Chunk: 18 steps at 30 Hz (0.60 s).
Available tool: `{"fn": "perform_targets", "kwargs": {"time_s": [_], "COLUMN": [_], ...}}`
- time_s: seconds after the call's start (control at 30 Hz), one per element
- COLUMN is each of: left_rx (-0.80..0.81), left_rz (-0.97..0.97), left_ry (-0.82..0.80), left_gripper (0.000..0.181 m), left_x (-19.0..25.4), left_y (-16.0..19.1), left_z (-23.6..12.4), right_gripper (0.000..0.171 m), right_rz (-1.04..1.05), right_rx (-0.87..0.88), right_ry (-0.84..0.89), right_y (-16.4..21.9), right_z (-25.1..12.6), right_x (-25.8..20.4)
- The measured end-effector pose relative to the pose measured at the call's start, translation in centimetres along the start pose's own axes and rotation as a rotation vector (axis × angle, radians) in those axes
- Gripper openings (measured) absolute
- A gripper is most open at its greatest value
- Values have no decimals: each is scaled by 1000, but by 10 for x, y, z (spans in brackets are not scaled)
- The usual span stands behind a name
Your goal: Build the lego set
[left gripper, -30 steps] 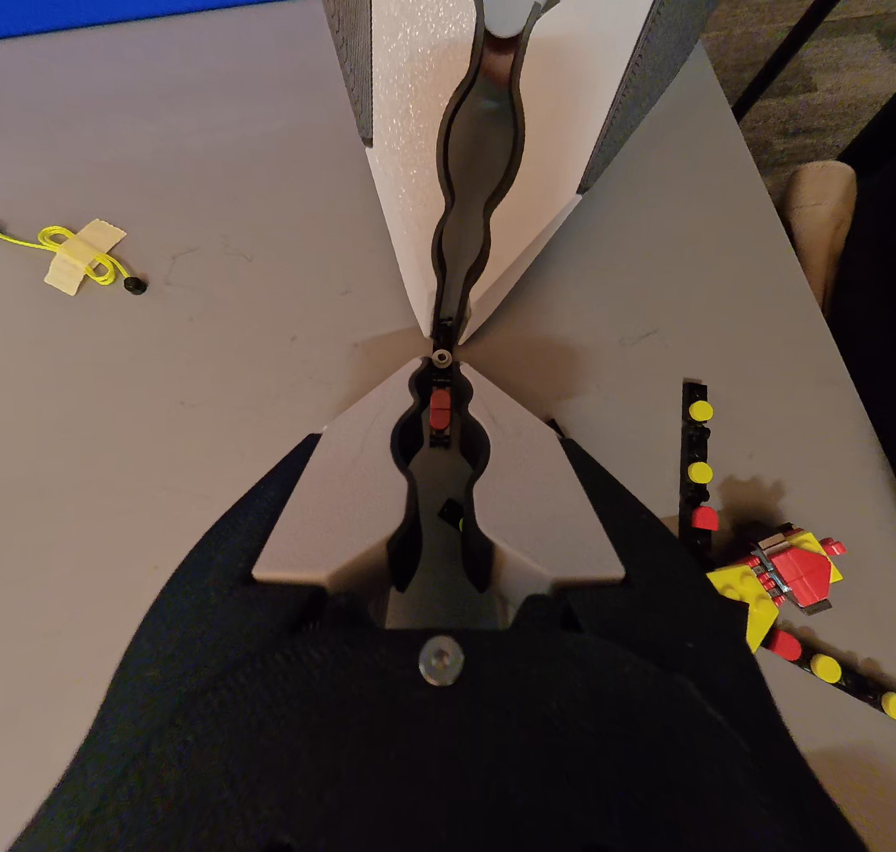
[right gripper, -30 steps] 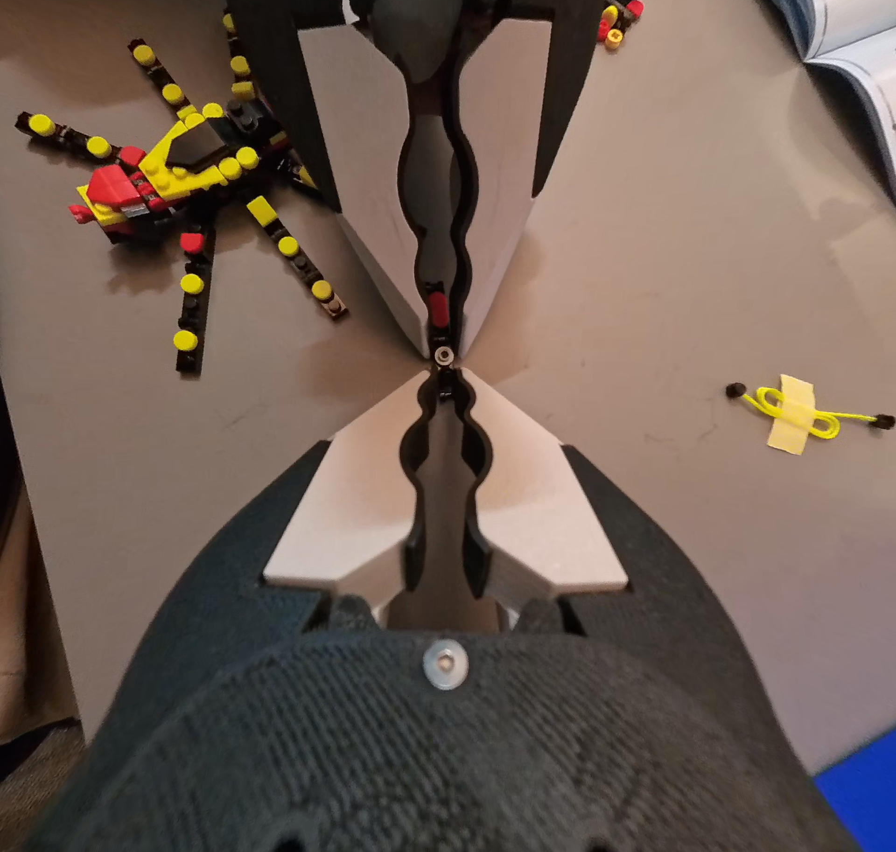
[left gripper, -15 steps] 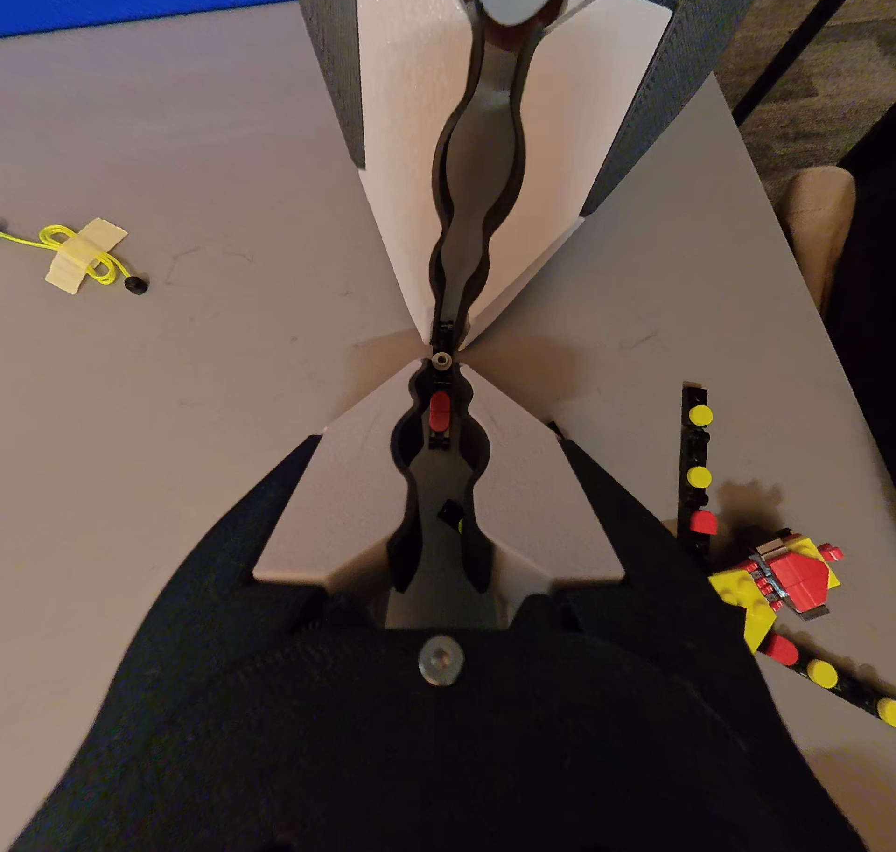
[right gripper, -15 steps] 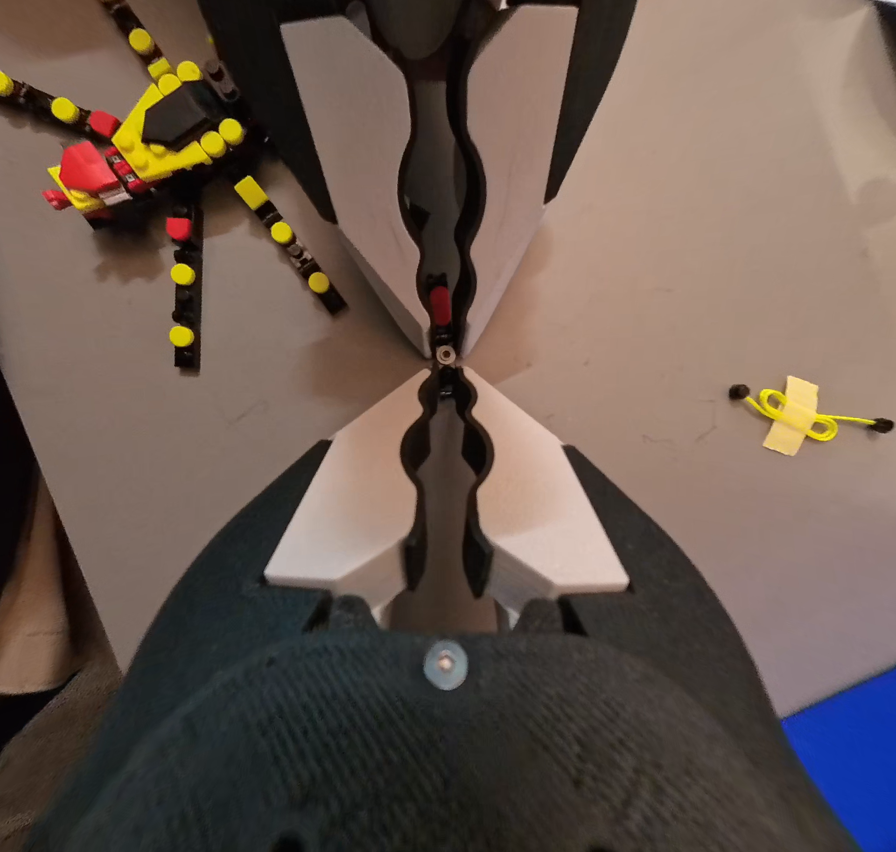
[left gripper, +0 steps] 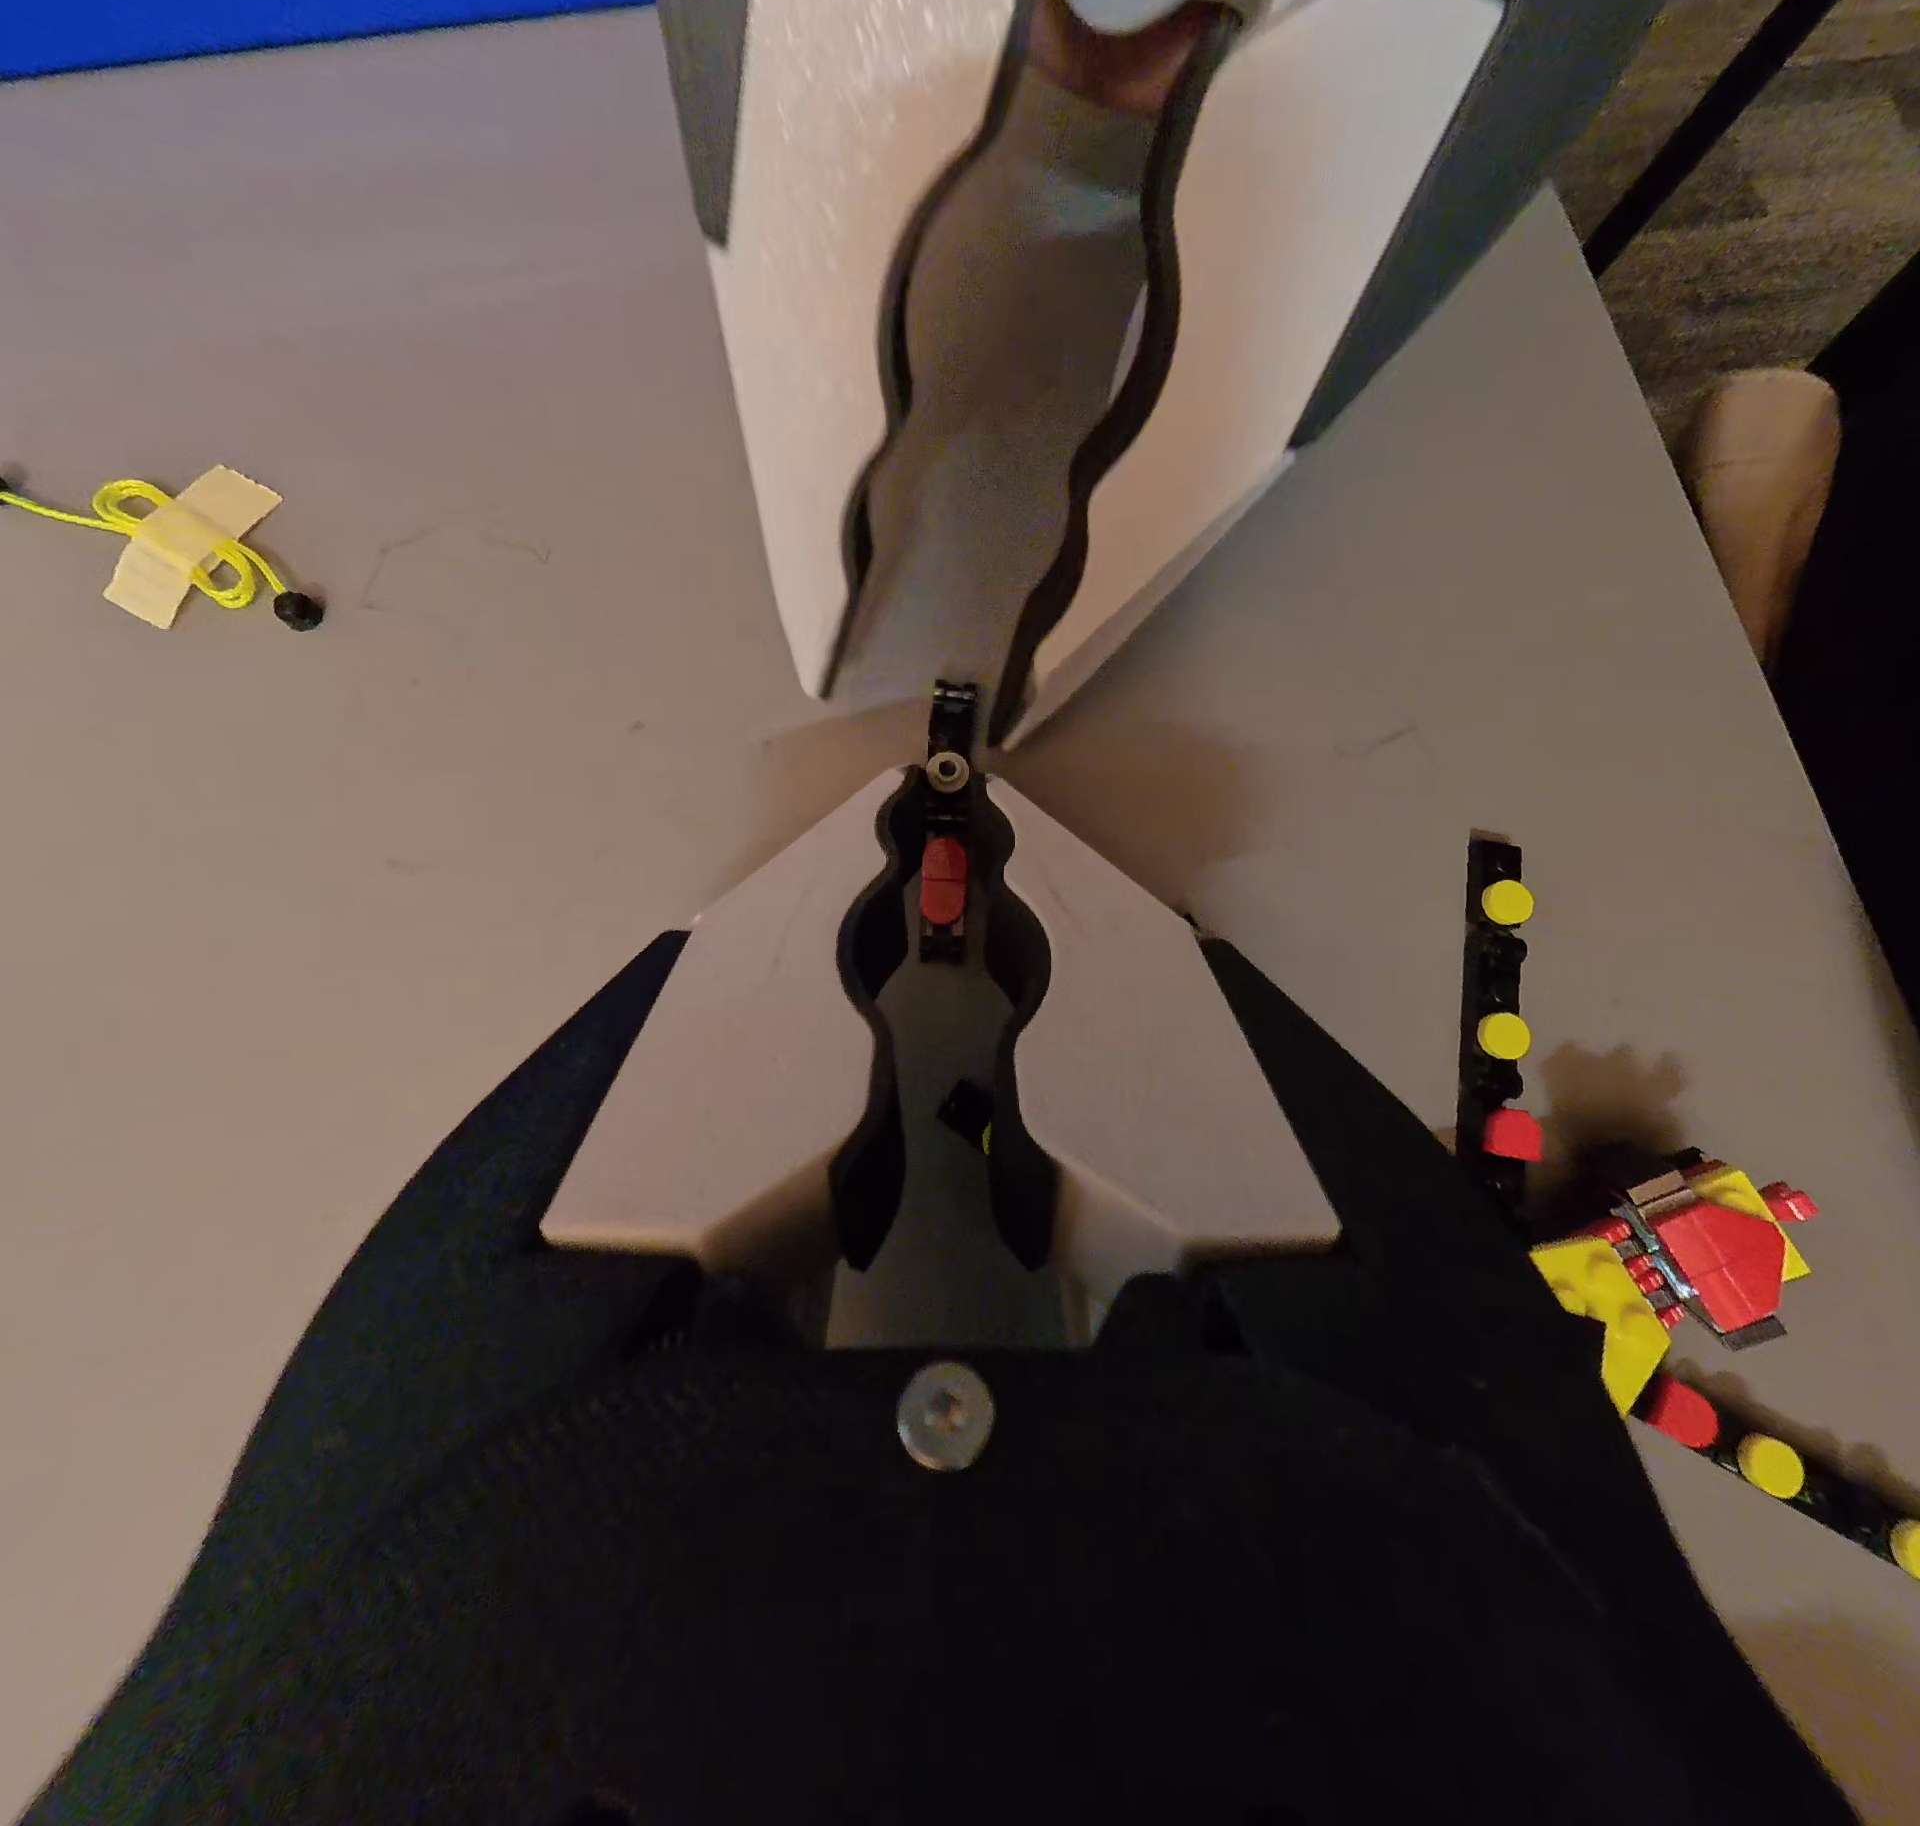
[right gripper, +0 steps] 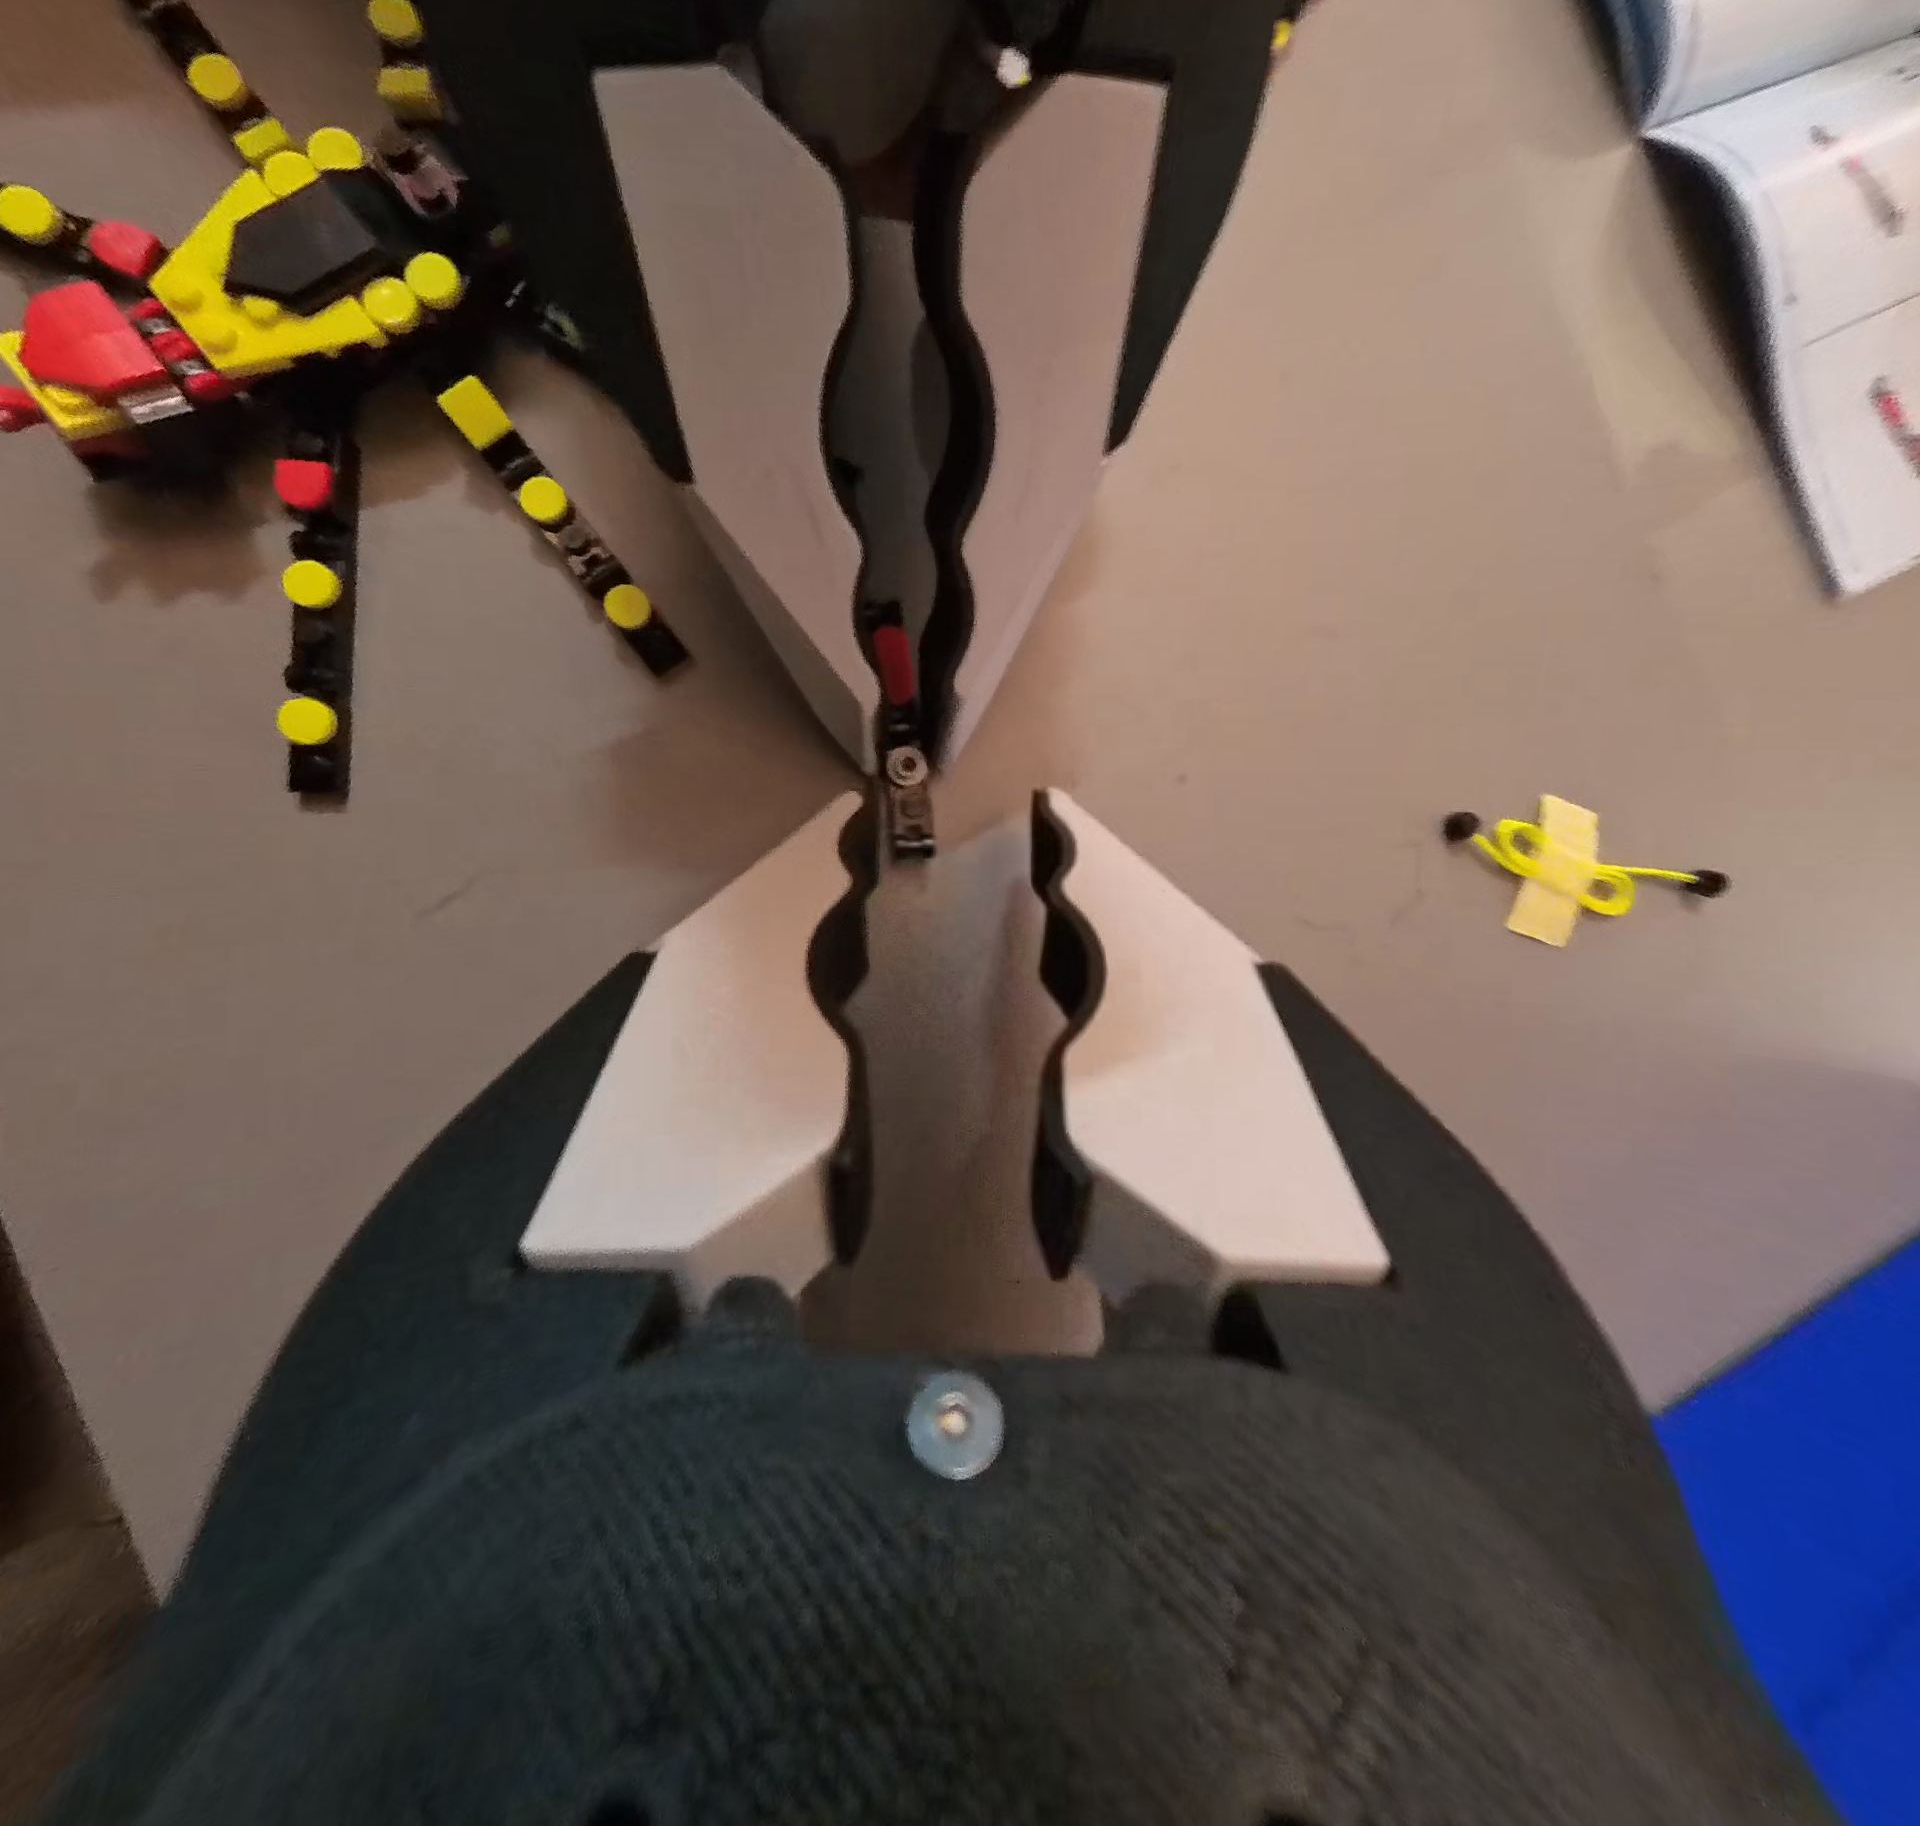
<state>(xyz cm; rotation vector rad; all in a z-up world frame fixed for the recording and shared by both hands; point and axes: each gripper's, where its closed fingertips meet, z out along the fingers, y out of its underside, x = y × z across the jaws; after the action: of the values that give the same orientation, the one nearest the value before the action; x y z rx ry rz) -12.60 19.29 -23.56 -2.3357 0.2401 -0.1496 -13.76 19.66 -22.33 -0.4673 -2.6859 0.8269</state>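
Observation:
My left gripper [left gripper: 948,779] is shut on a thin black lego strip [left gripper: 943,903] that carries a red piece and a grey stud at its tip. The strip's end pokes out past the fingertips. My right gripper [right gripper: 951,805] faces it tip to tip and is open, its jaws on either side of the strip's free end [right gripper: 910,820] without gripping it. In the right wrist view the left gripper [right gripper: 906,748] shows at the top. A yellow, red and black spider-like lego model [right gripper: 281,290] with studded black legs lies on the table; it also shows in the left wrist view [left gripper: 1683,1267].
A yellow cord held under a piece of tape [right gripper: 1553,867] lies on the grey table [left gripper: 416,841]. An open instruction booklet [right gripper: 1787,218] lies at the upper right in the right wrist view. The table edge [left gripper: 1704,488] runs close to the model. A blue surface [right gripper: 1818,1413] lies beyond the table. Less than 4 cm separates the two grippers' tips.
My right gripper has opened and let go of the black strip's end. My left gripper still holds the strip. The grippers stay tip to tip.

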Motion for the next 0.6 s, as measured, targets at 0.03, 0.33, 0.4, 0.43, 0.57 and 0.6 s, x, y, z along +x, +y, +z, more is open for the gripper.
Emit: {"fn": "perform_targets", "kwargs": {"time_s": [0.03, 0.33, 0.4, 0.43, 0.57, 0.6], "left_rx": [0, 0, -5, -9, -8, -5], "left_rz": [2, -13, -17, -13, -5, -4], "left_ry": [0, 4, -5, -11, -13, -10], "left_gripper": [7, 7, 7, 7, 7, 7], "left_x": [0, 0, -2, -3, -3, -2], "left_y": [0, 0, 1, 1, 3, 3], "left_z": [0, 0, -1, -1, -3, -3], "right_gripper": [27, 19, 21, 21, 21, 21], "right_rz": [10, 82, 76, 74, 82, 77], "right_rx": [14, 47, 48, 54, 99, 101], "right_ry": [8, -37, -38, -35, -72, -81], "right_y": [-2, 5, 5, 5, 2, 3], "right_z": [-4, -3, -1, -1, -1, 0], "right_x": [3, -4, -4, -3, -5, -6]}}
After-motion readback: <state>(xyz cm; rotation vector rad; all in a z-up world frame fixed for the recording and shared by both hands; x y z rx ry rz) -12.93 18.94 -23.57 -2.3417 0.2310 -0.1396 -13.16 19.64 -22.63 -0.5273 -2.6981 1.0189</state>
